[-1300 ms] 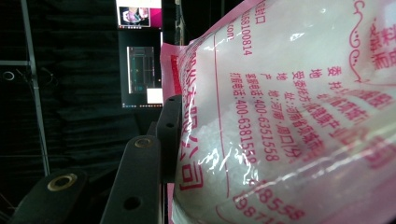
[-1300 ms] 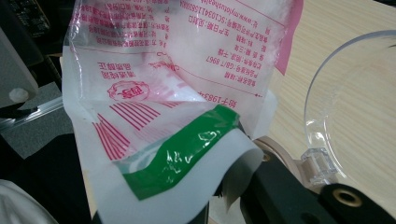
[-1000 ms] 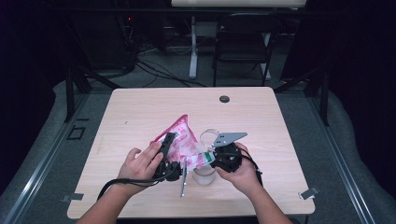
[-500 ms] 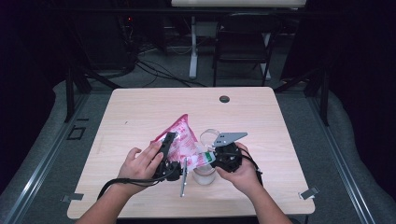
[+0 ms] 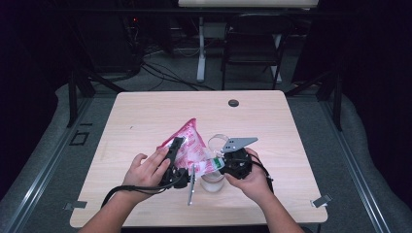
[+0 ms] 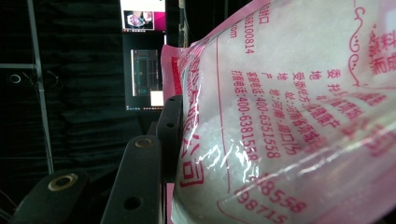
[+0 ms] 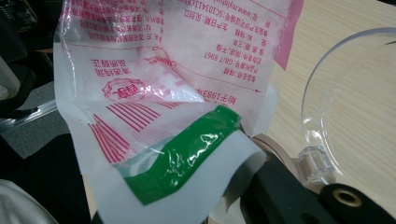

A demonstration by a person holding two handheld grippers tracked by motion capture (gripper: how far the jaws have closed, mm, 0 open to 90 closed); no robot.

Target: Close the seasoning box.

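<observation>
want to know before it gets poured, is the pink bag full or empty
Still holds plenty: the pink bag bulges with white grains behind its clear film in the left gripper view. Its green-striped corner looks flat and empty.

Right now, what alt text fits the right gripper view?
A pink-printed plastic bag of white granules hangs close to the camera, its green-striped corner pinched in the right gripper. Beside it, a clear plastic container stands on the wooden table.

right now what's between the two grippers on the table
In the high view, the pink bag spans the gap from the left gripper to the right gripper, with a metal tool and a clear cup just below it.
</observation>
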